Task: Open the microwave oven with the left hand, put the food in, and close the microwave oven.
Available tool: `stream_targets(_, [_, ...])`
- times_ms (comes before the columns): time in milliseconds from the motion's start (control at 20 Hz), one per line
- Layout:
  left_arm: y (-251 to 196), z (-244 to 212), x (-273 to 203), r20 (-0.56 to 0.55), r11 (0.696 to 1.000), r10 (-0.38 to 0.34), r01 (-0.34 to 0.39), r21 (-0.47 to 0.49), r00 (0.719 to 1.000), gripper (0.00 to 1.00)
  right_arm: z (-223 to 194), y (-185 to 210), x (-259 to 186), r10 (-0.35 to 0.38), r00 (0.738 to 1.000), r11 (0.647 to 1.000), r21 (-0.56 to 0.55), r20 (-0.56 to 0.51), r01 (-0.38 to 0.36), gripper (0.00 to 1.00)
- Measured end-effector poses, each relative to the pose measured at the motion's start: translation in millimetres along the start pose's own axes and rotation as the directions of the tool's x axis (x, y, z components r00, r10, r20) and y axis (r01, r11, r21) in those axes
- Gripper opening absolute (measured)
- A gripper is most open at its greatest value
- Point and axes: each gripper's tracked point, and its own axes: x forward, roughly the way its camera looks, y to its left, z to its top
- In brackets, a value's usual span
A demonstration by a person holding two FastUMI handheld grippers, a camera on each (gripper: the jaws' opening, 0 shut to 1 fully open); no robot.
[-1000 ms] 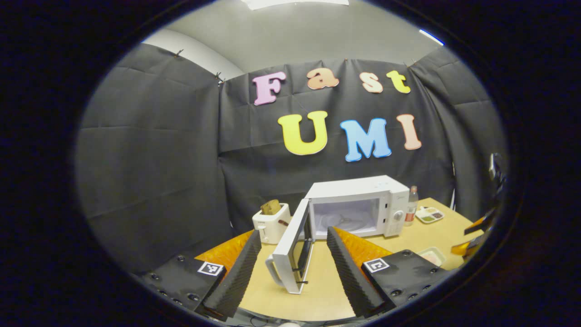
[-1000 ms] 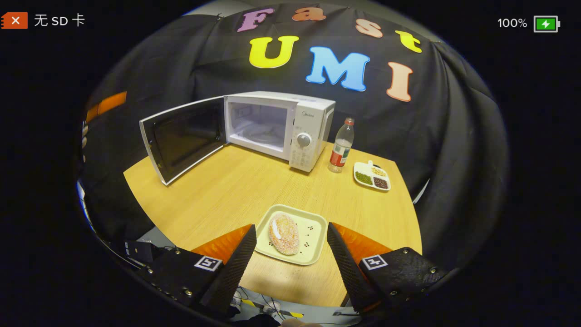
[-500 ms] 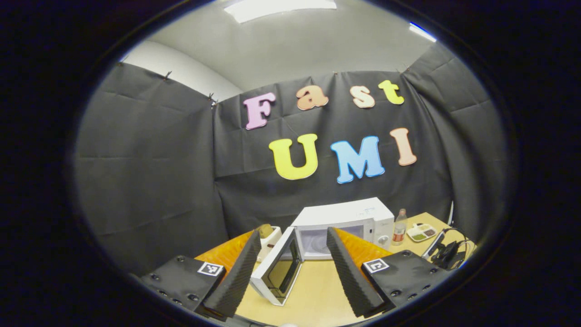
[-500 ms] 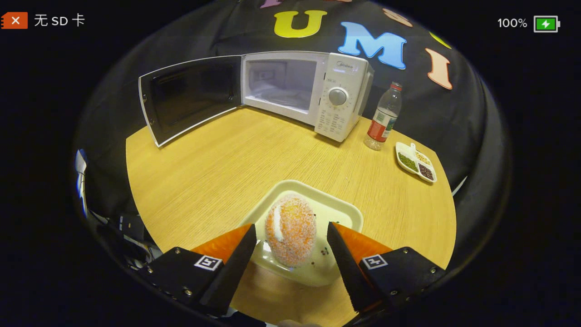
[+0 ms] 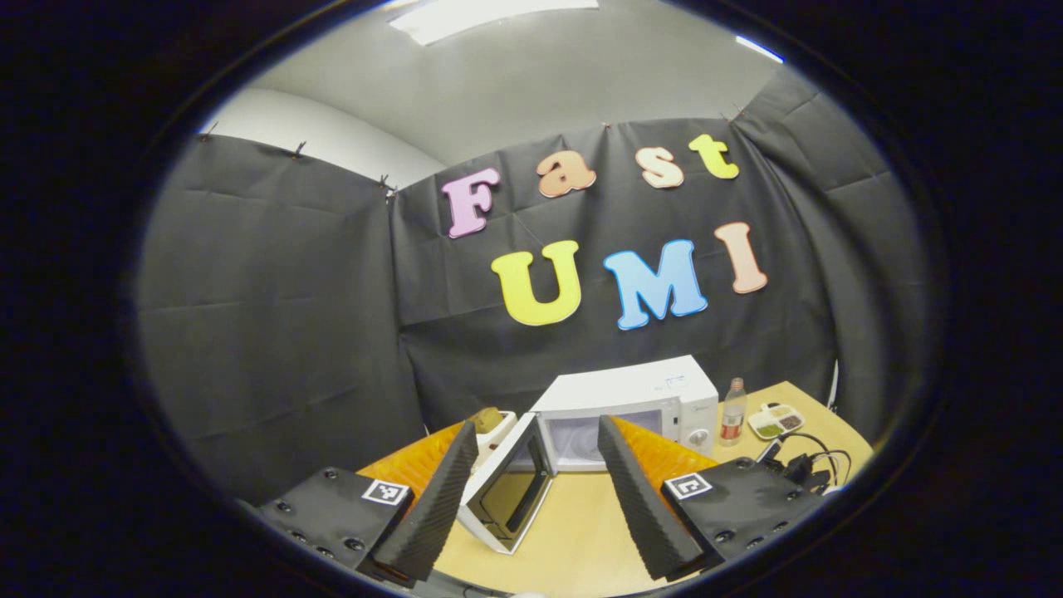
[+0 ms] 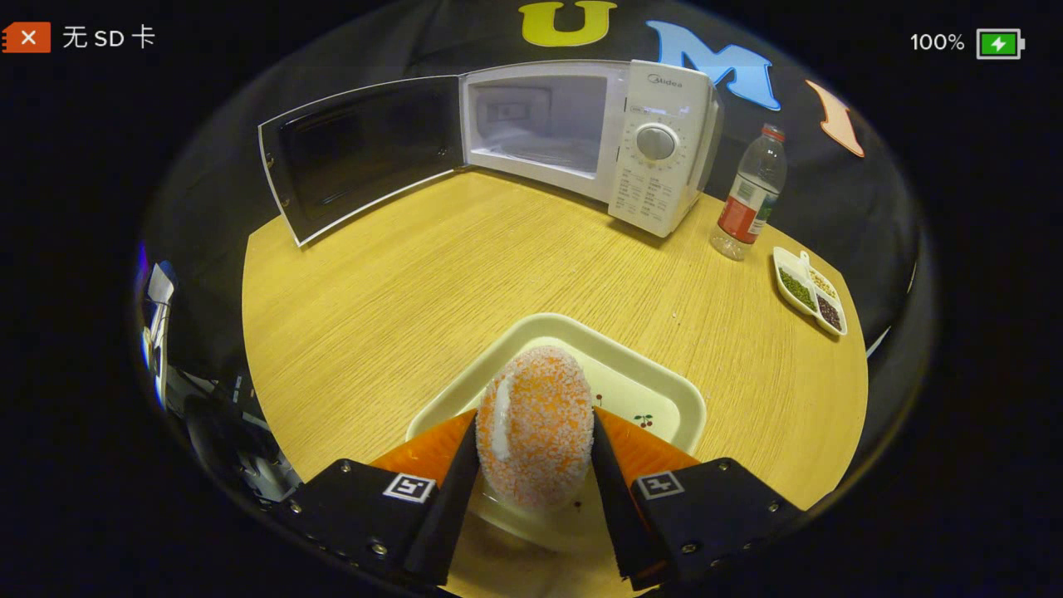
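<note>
The white microwave (image 6: 664,133) stands at the back of the wooden table, its door (image 6: 365,158) swung wide to the left and its cavity (image 6: 540,116) bare. The food, a round orange-speckled pastry (image 6: 538,432), lies on a cream tray (image 6: 656,390) at the table's near edge. My right gripper (image 6: 536,415) is shut on it, a finger pressing each side. My left gripper (image 5: 537,422) is held open and back from the table, nothing between its fingers. Beyond it I see the microwave (image 5: 631,390) and its open door (image 5: 507,490).
A clear bottle with a red label (image 6: 747,203) stands right of the microwave, and a divided dish of beans (image 6: 810,291) lies near the table's right edge. A white toaster (image 5: 492,425) sits left of the microwave. Black cables (image 5: 801,467) lie at the table's right.
My right gripper dropped to the tray and shut on the pastry. My left gripper drew back from the opened door and tilted upward, staying open.
</note>
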Motion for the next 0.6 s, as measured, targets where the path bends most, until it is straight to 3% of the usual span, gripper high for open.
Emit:
stream_targets(50, [-1,-2,3,0.004,1.0,-0.012,0.012,-0.003,1.0,1.0,2,-1,0,-0.002,1.0,1.0,-0.007,-0.004,0.002,0.65])
stream_targets(300, [13,-4,26,0.014,0.999,-0.049,0.049,-0.01,0.999,1.0,20,1,-13,-0.009,1.0,1.0,0.027,0.007,0.009,0.64])
stream_targets(400, [22,-10,34,0.014,0.998,-0.062,0.062,-0.014,0.998,0.96,45,7,-22,0.017,0.999,0.995,0.098,0.041,-0.021,0.62])
stream_targets(450, [27,-13,36,0.012,0.998,-0.067,0.068,-0.014,0.998,1.0,61,14,-25,0.04,0.997,0.988,0.149,0.066,-0.049,0.65])
stream_targets(600, [42,-24,43,0.0,0.995,-0.092,0.092,-0.025,0.996,1.0,116,33,-30,0.09,0.984,0.945,0.299,0.156,-0.134,0.64])
